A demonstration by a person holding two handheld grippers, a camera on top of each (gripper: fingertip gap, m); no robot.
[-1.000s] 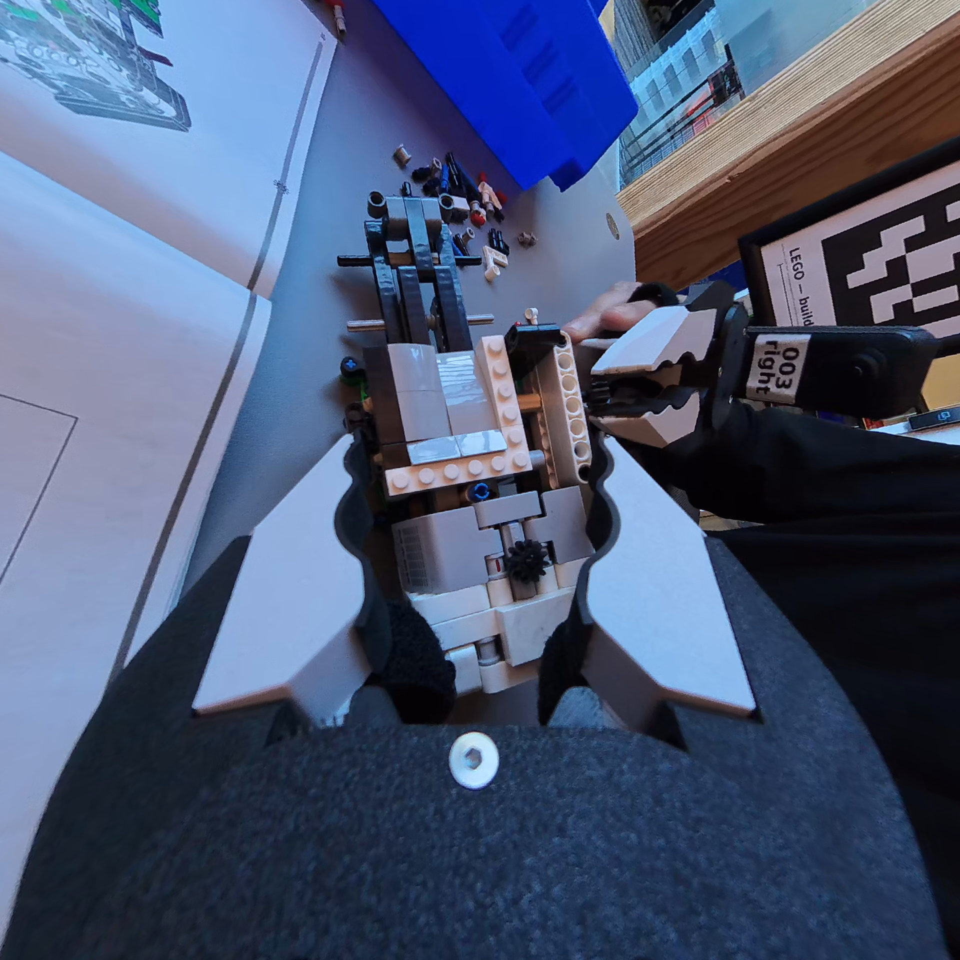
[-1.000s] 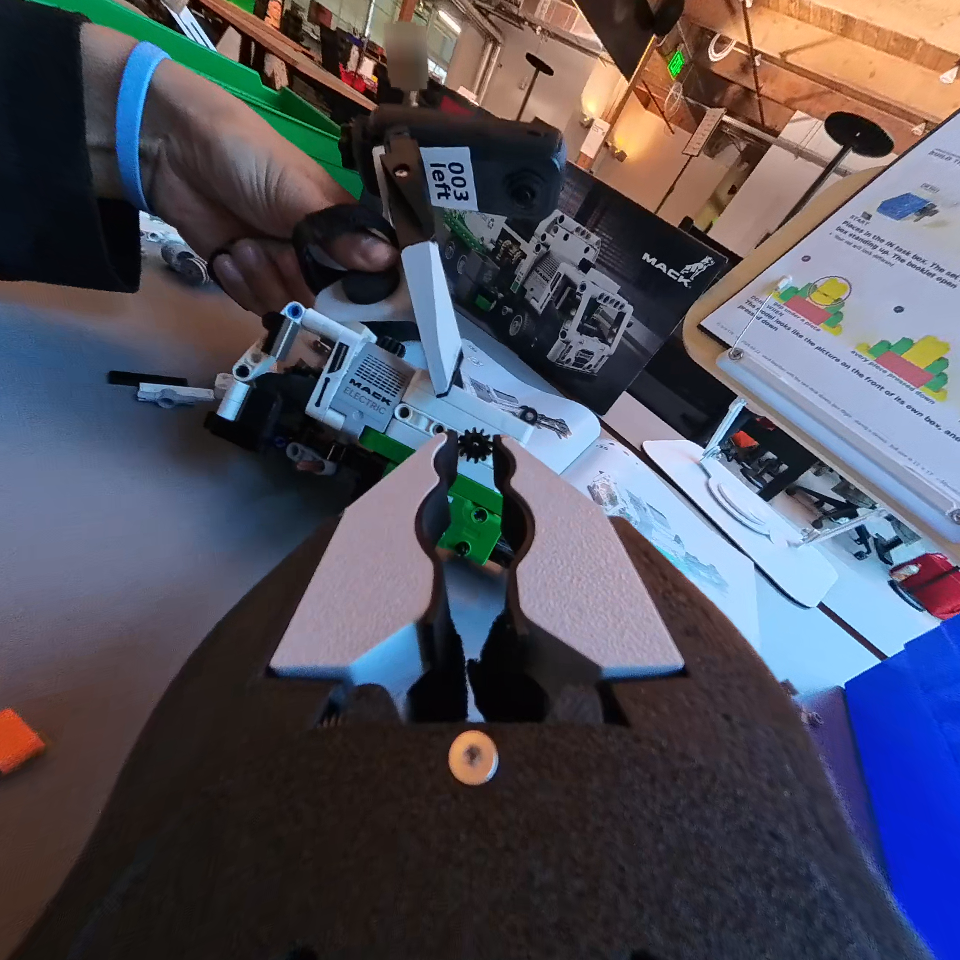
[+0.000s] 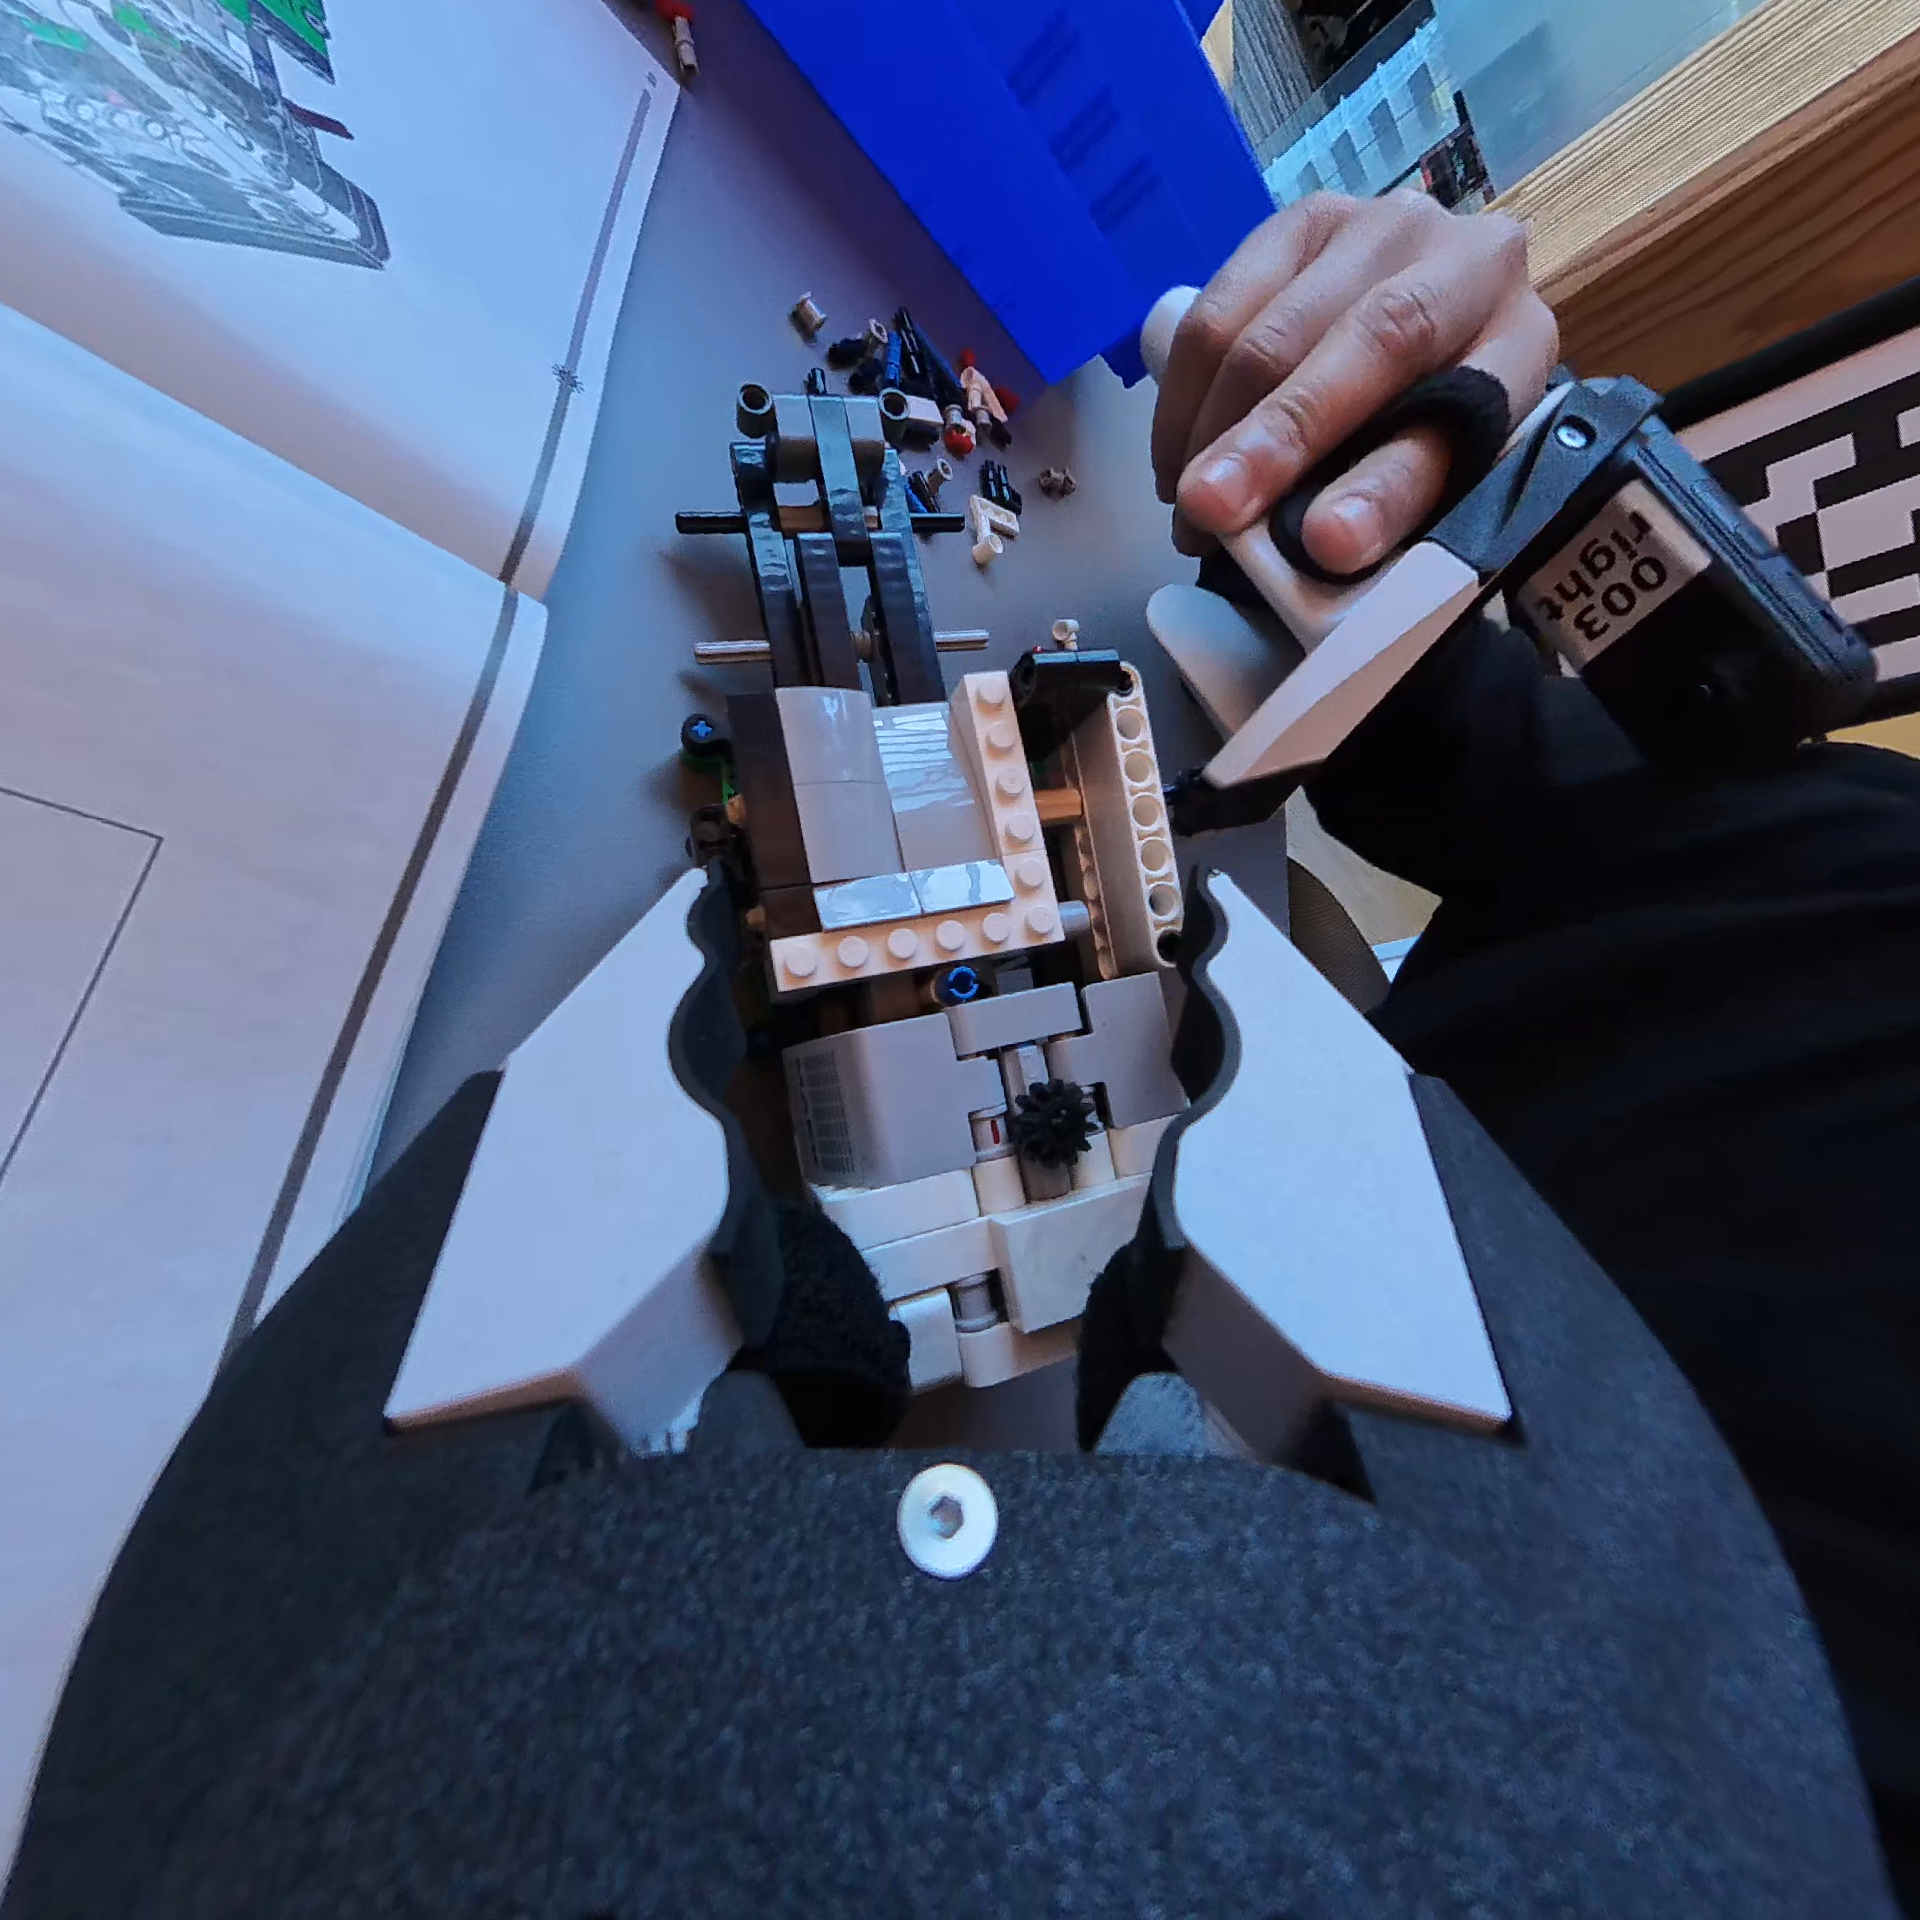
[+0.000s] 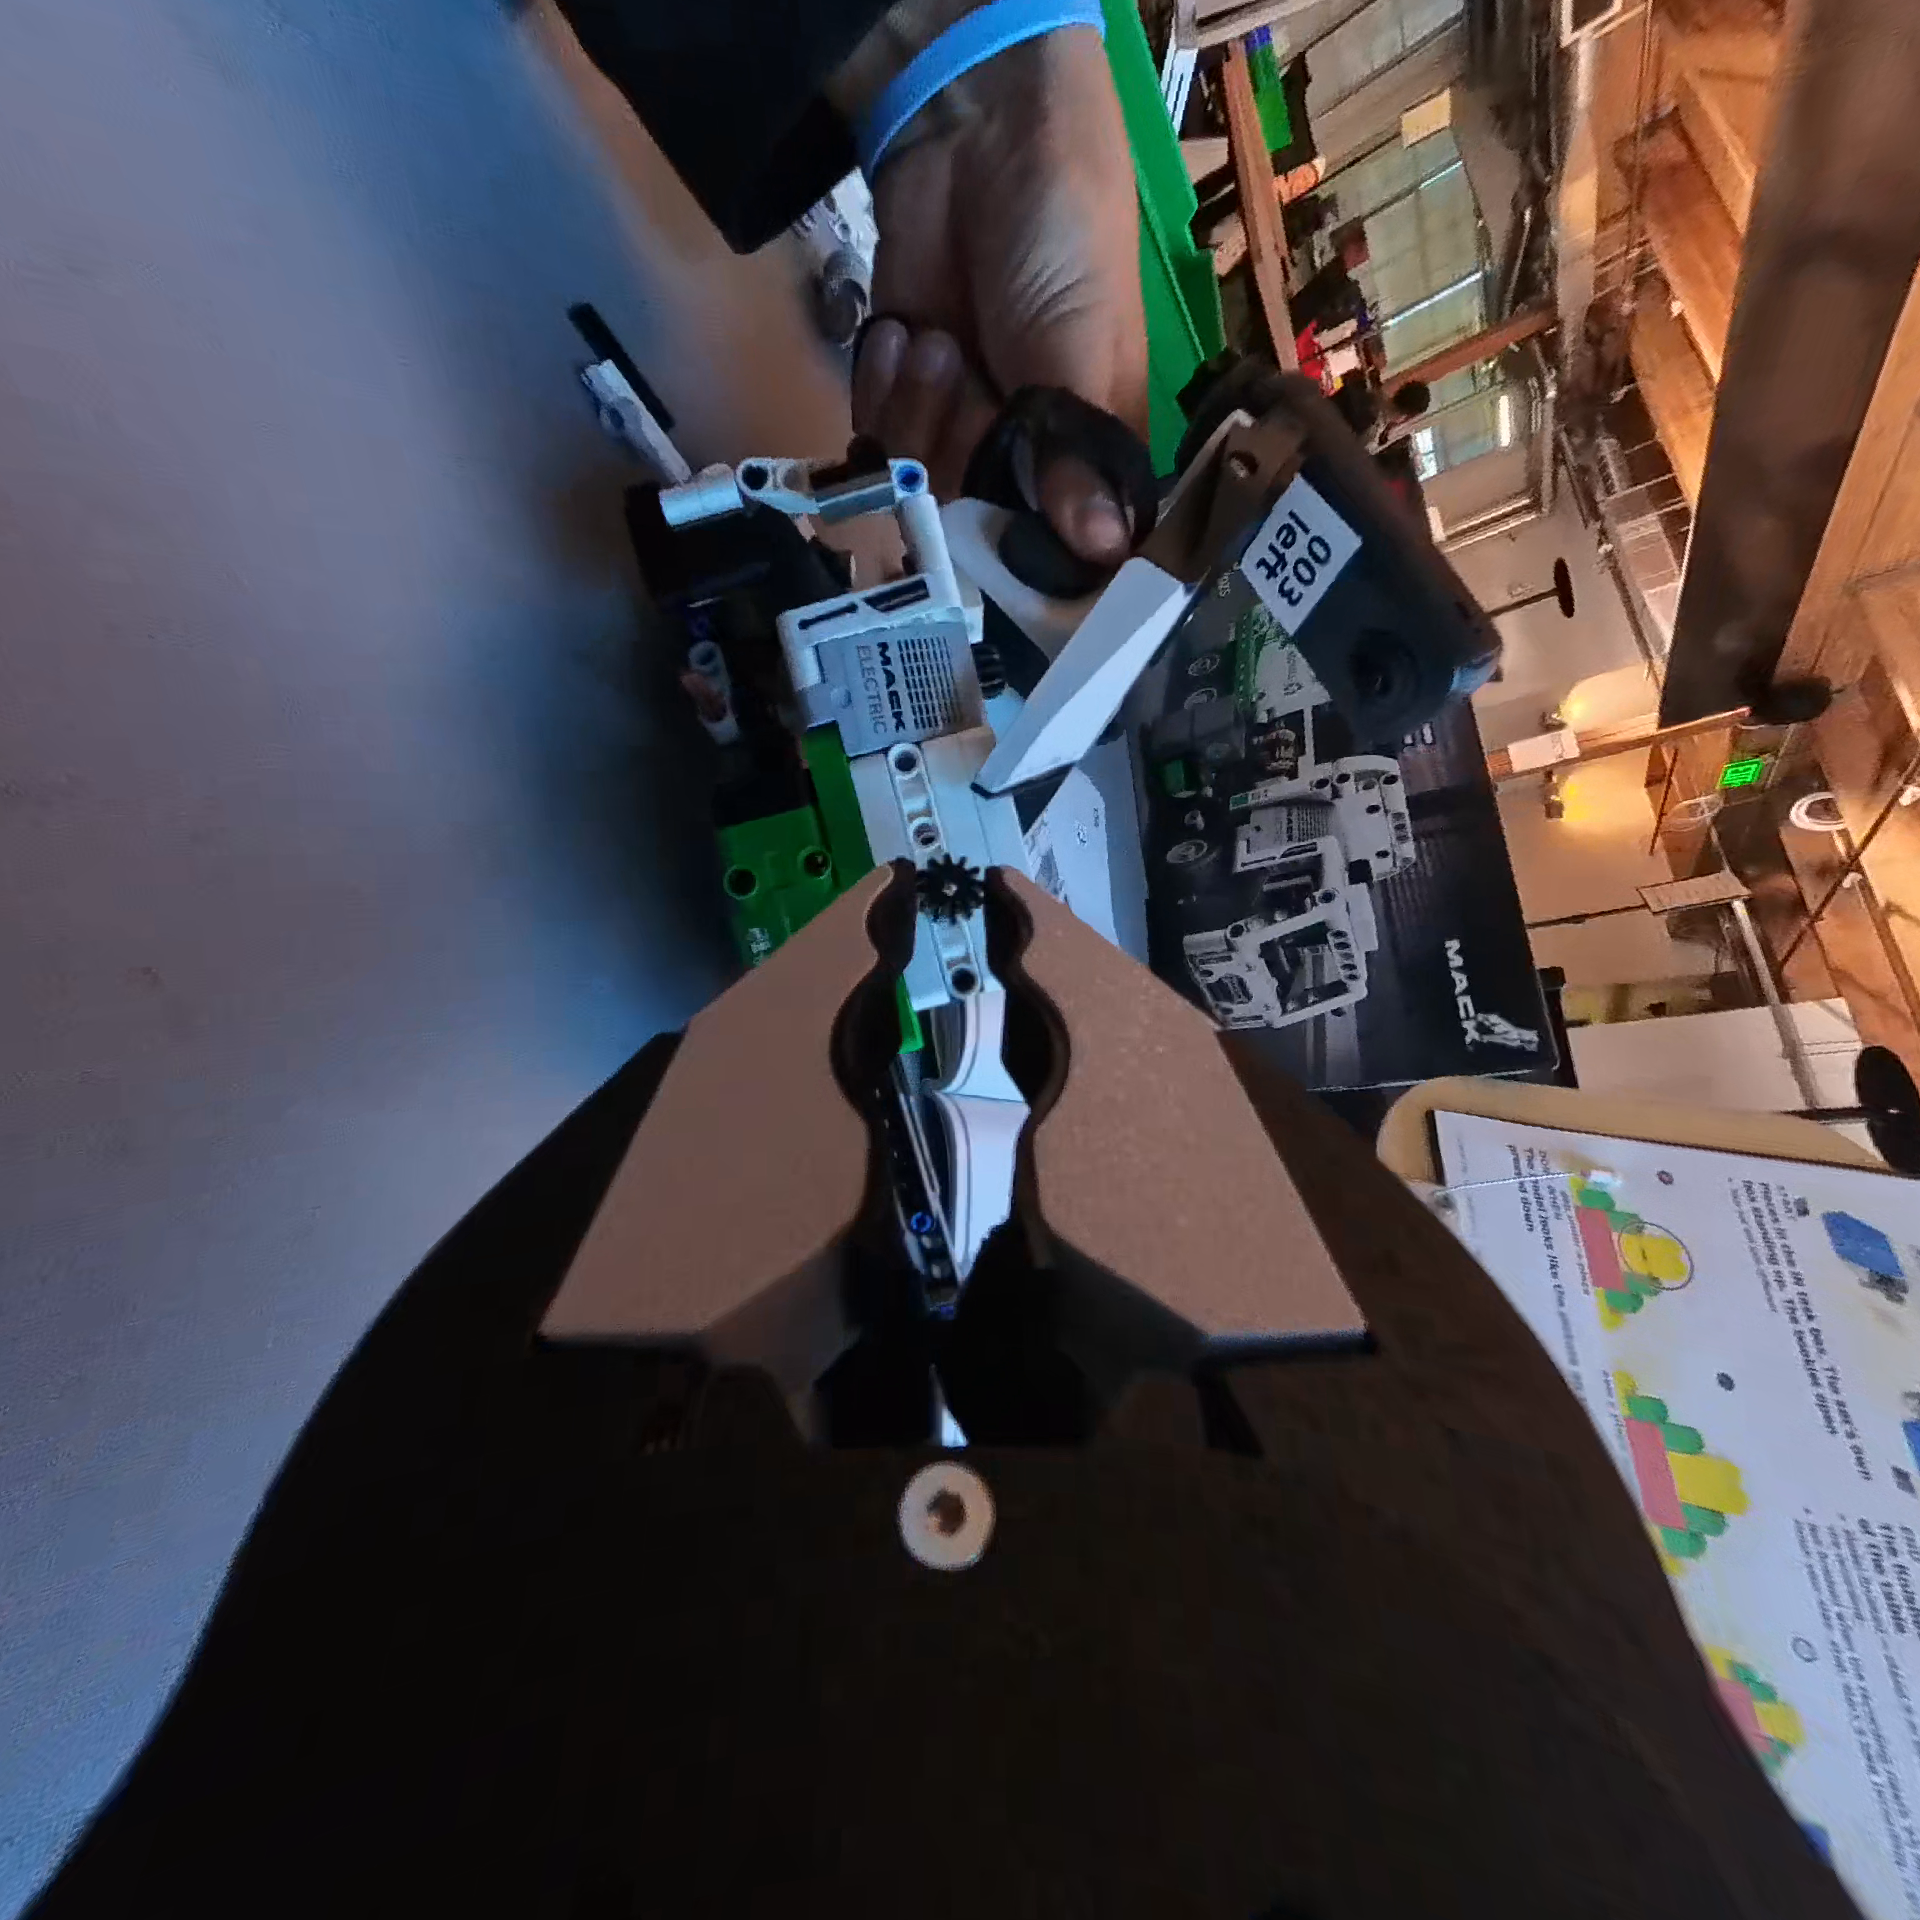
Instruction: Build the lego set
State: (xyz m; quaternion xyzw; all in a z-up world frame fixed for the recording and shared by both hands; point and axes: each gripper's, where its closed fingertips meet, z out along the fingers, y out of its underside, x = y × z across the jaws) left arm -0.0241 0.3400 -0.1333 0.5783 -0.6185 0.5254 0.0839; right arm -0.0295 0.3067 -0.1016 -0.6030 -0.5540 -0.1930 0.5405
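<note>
Left gripper (image 3: 951, 1060): jaws set wide, closed around the cab end of the half-built white, grey and black brick truck model (image 3: 914, 831), bracing it on the grey tabletop (image 3: 623, 582). In the left wrist view the model runs from centre toward 12 o'clock.

Right gripper (image 4: 948, 899): jaws narrow, pinching a small black toothed gear (image 4: 943, 891) at the tips, held just beside the white perforated beam (image 3: 1138, 821) on the model's side, at 3 o'clock from the model in the left wrist view.

Progress (judgement): chassis rails, cab block and a studded tan frame are assembled; no wheels or rear body seen on it. A scatter of small loose pins and connectors (image 3: 935, 384) lies at 12 o'clock beside the blue plastic bin (image 3: 1039, 177), so much is left. Current step looks like seating the gear.

Writing: cab carries a printed grille badge; the dark product box (image 4: 1330, 831), the open white instruction booklet (image 3: 260, 623) and both grippers' stickers bear legible print, not transcribed.
</note>
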